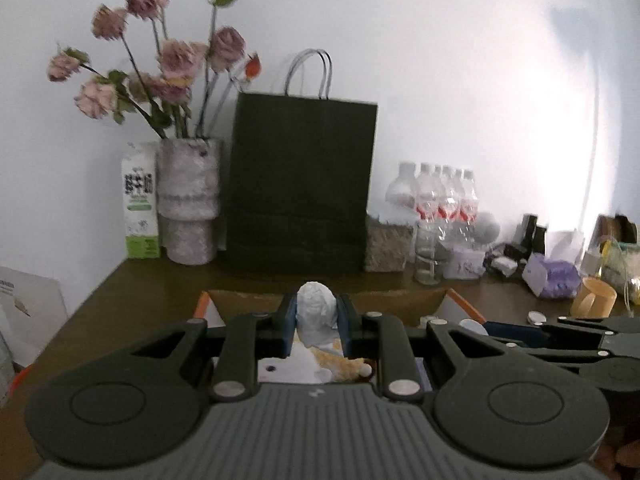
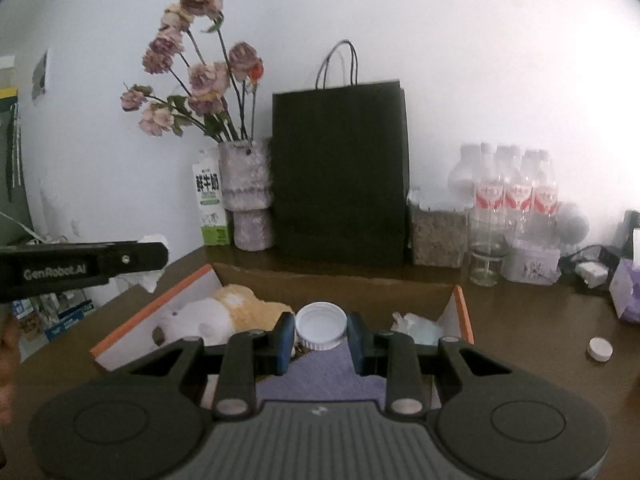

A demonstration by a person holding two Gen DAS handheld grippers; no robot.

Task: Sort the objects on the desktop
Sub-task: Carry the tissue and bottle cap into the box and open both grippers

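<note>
My left gripper [image 1: 317, 322] is shut on a crumpled white paper ball [image 1: 316, 312], held above the open cardboard box [image 1: 248, 300]. A white and tan plush toy [image 1: 320, 364] lies in the box below it. My right gripper [image 2: 321, 332] is shut on a white plastic lid [image 2: 321, 326], held over the same box [image 2: 332, 280]. In the right wrist view the box holds the plush toy [image 2: 216, 312], a purple cloth [image 2: 320, 376] and a crumpled tissue [image 2: 412, 326]. The left gripper's body [image 2: 80, 266] shows at the left edge.
Along the wall stand a milk carton [image 2: 210, 204], a vase of dried flowers [image 2: 248, 196], a dark paper bag [image 2: 340, 176], several water bottles [image 2: 516, 192] and a glass [image 2: 486, 260]. A small white cap [image 2: 600, 349] lies on the brown table. A purple tissue pack [image 1: 554, 276] sits right.
</note>
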